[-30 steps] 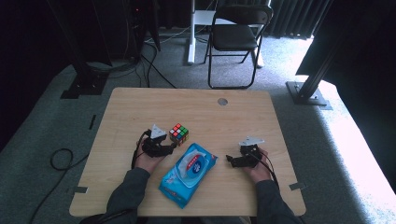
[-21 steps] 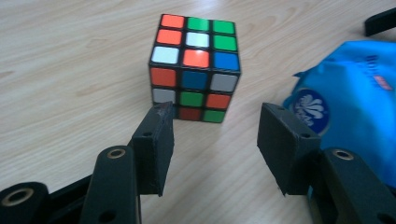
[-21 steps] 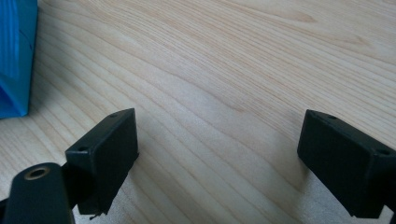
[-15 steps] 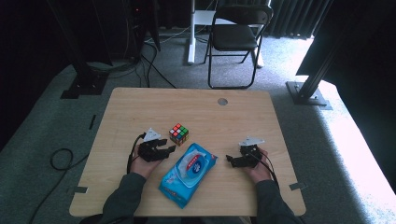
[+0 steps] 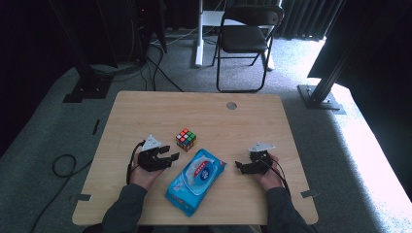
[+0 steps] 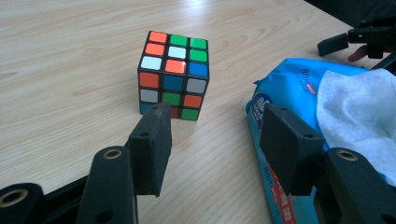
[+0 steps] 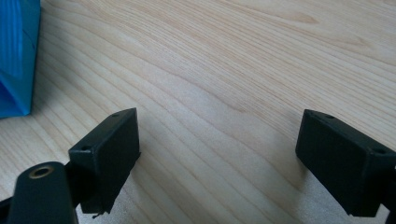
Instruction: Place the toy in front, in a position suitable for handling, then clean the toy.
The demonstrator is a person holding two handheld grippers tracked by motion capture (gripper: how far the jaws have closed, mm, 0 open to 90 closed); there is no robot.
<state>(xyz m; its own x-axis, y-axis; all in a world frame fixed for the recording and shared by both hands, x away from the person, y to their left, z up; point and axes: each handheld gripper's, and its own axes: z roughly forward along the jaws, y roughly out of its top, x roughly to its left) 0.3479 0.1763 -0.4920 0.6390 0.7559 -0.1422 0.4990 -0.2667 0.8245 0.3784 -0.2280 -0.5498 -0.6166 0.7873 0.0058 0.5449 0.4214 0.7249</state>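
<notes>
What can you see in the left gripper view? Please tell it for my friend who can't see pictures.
A colourful puzzle cube sits on a light wooden table, just beyond the left gripper, whose two black jaws stand open with nothing between them. To the right lies a blue pack of wet wipes with a white wipe sticking out.

Wooden table [image 5: 145, 111]: centre of the high view, pale grain, rounded corners. A round grey grommet [image 5: 231, 105] is set near its far edge, right of middle. Grey tabs sit at the lower left [image 5: 82, 197] and lower right [image 5: 309, 193] corners.

Folding chair [image 5: 245, 36]: top centre, black, upright, well apart from the table.

White post [image 5: 199, 34]: just left of the chair.

Grey carpet [image 5: 340, 160]: sunlit at the right of the frame.

Black cable loop [image 5: 63, 165]: on the carpet at left.

Black stand base [image 5: 87, 90]: upper left. A metal foot plate [image 5: 318, 94] lies at right.
</notes>
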